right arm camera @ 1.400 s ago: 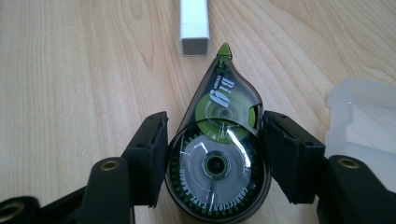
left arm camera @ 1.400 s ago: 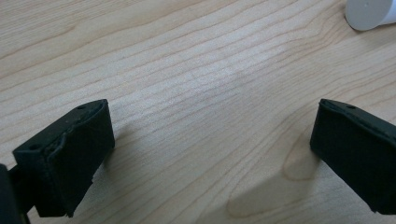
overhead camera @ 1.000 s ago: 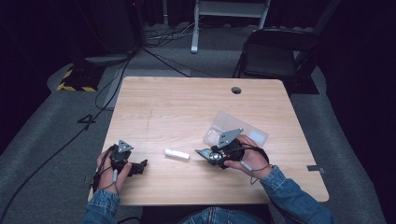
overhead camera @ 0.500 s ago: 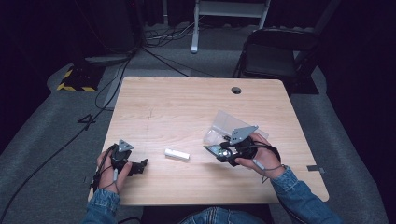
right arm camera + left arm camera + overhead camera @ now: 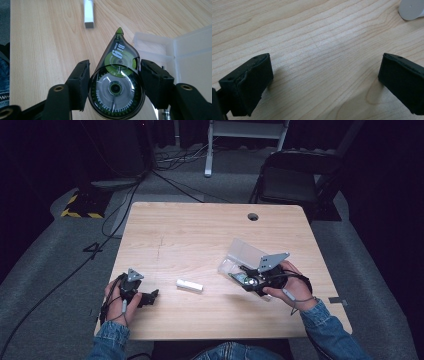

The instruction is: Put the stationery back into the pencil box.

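My right gripper (image 5: 113, 78) is shut on a green-and-clear correction tape dispenser (image 5: 116, 82), whose tip points away from the camera. In the high view that dispenser (image 5: 244, 279) is held just above the front of an open clear plastic box (image 5: 240, 256) at the table's right. A small white cap (image 5: 189, 285) lies on the wood between my hands, and the same cap (image 5: 89, 13) lies ahead of the dispenser's tip. My left gripper (image 5: 150, 296) rests low at the table's front left, open, jaws wide apart over bare wood (image 5: 324, 70).
The wooden table (image 5: 200, 235) has a round cable hole (image 5: 253, 216) at its far right. A white rounded object (image 5: 412, 8) sits at the top right corner of the left gripper view. A black chair (image 5: 290, 185) and cables lie beyond the table.
My right gripper has moved to the right and slightly forward with the dispenser in it, coming over the clear box. The left gripper and the white cap have stayed put.
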The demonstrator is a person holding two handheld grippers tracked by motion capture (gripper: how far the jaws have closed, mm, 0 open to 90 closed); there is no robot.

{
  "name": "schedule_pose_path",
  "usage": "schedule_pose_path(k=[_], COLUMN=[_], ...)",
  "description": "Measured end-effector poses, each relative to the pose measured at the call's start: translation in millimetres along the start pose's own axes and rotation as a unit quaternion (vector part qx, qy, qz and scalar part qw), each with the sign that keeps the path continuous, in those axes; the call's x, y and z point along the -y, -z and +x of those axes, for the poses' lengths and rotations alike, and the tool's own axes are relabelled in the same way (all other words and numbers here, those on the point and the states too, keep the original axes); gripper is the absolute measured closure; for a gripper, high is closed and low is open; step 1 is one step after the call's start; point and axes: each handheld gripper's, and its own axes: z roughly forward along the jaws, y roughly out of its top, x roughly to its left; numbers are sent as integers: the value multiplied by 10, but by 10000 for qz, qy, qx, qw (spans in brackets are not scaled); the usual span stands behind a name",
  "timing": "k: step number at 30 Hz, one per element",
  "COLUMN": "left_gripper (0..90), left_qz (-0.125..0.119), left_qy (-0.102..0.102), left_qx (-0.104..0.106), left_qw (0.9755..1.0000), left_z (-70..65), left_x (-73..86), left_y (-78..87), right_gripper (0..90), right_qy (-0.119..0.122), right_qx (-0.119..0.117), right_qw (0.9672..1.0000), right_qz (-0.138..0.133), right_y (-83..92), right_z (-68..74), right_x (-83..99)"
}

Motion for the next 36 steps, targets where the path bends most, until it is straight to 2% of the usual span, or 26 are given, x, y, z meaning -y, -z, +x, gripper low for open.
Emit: schedule_pose_path(k=[19, 28, 36], left_gripper=[0, 0, 0], left_qz=[-2, -1, 1], left_qy=[4, 3, 2], left_qx=[-3, -2, -2], left_qw=[10000, 10000, 10000], left_z=[-1, -1, -1], left_x=[0, 0, 0], left_y=[0, 0, 0], right_gripper=[430, 430, 430], right_qy=[-268, -331, -407], right_qx=[217, 212, 201], right_qw=[9992, 9987, 9975], right_qz=[178, 314, 542], right_y=[186, 160, 107], right_z=[-207, -282, -336], right_x=[264, 358, 436])
